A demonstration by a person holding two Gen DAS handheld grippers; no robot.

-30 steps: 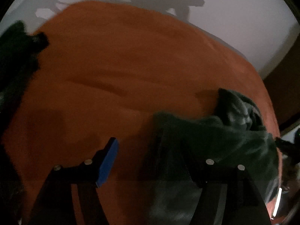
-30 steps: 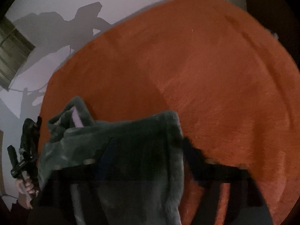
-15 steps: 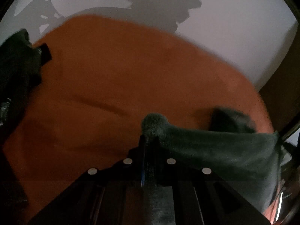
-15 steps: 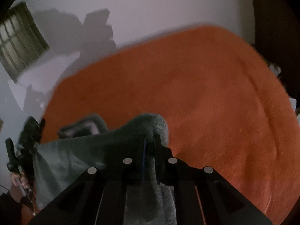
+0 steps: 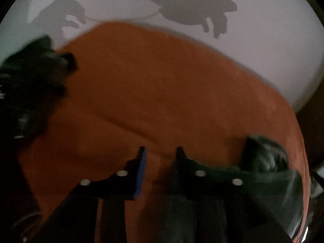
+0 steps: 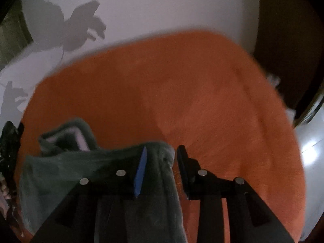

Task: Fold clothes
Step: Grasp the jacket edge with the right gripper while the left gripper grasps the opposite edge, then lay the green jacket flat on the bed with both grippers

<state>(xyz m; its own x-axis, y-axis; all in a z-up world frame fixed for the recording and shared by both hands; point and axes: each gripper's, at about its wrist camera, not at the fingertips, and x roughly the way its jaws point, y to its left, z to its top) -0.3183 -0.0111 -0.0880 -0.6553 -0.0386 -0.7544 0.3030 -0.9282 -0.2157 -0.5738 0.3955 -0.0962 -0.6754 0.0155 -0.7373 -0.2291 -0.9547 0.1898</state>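
Observation:
A dark green fleece garment (image 6: 81, 166) lies bunched on the orange blanket (image 6: 202, 101). In the right wrist view one fold of it runs up between the fingers of my right gripper (image 6: 162, 150). The fold leans on the blue pad, and orange shows beside the other finger; these jaws are opening. In the left wrist view my left gripper (image 5: 161, 154) is also opening, with bare orange blanket (image 5: 182, 91) between its tips. The garment (image 5: 267, 162) stretches off to the right behind its right finger, and dark cloth shows low between the fingers.
A white wall (image 5: 263, 50) with the grippers' shadows rises behind the blanket. A dark, blurred mass (image 5: 30, 81) sits at the blanket's left edge. In the right wrist view the left-hand tool (image 6: 10, 141) shows at the far left, and dark furniture (image 6: 287, 40) stands at the right.
Half a second ago both grippers were pinched shut on the garment's edge; now both pairs of jaws have parted. Both views have lifted, and more wall shows above the blanket.

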